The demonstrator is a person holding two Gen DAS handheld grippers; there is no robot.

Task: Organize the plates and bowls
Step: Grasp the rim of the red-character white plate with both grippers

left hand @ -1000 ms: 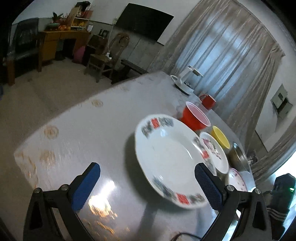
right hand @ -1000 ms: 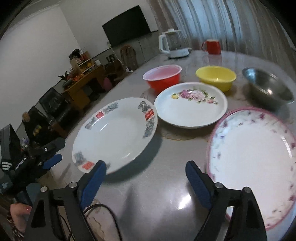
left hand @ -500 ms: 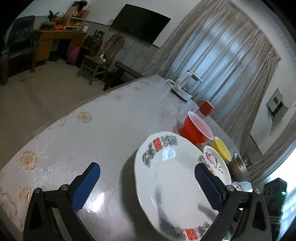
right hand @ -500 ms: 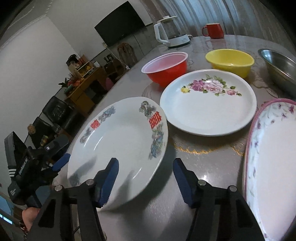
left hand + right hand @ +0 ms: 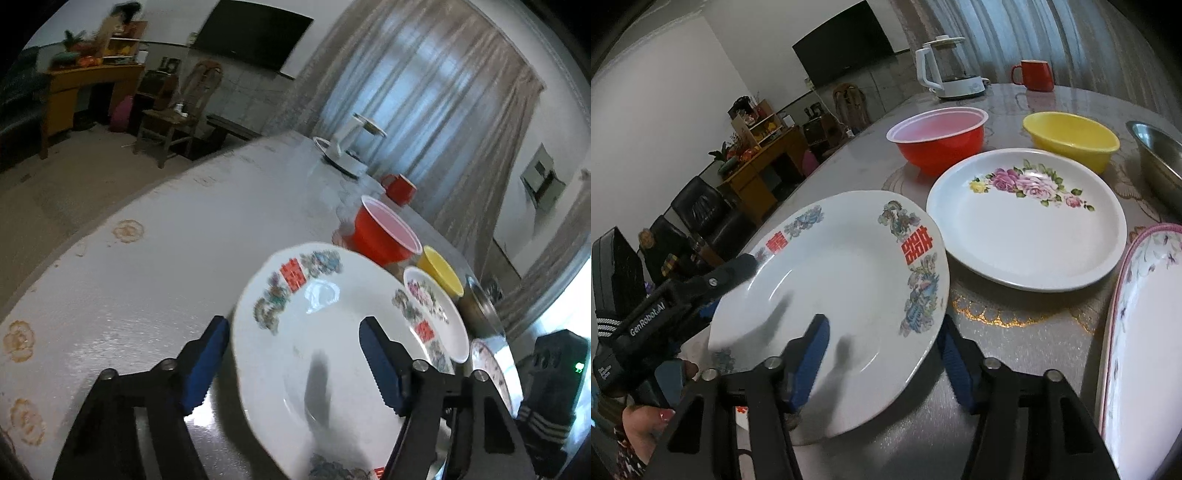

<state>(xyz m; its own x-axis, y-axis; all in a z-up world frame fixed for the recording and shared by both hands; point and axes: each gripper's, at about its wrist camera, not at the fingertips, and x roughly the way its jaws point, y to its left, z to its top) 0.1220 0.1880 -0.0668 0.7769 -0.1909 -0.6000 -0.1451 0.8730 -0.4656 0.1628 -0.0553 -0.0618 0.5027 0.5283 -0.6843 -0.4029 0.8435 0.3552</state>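
Landmark: white plate with red characters (image 5: 842,291), on the desk (image 5: 147,280).
Left gripper (image 5: 295,363): jaws spread, straddling the plate's left rim.
Right gripper (image 5: 882,360): jaws spread, straddling its near-right rim.
Rose plate (image 5: 1027,218): just right of it.
Red bowl (image 5: 938,142): behind it.

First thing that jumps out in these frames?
The white plate with red characters, nearest the cameras, bracketed by both claws: left claw straddling one rim, right claw the opposite rim, neither visibly clamped. Behind it sit a red bowl, a yellow bowl and a rose-patterned plate.
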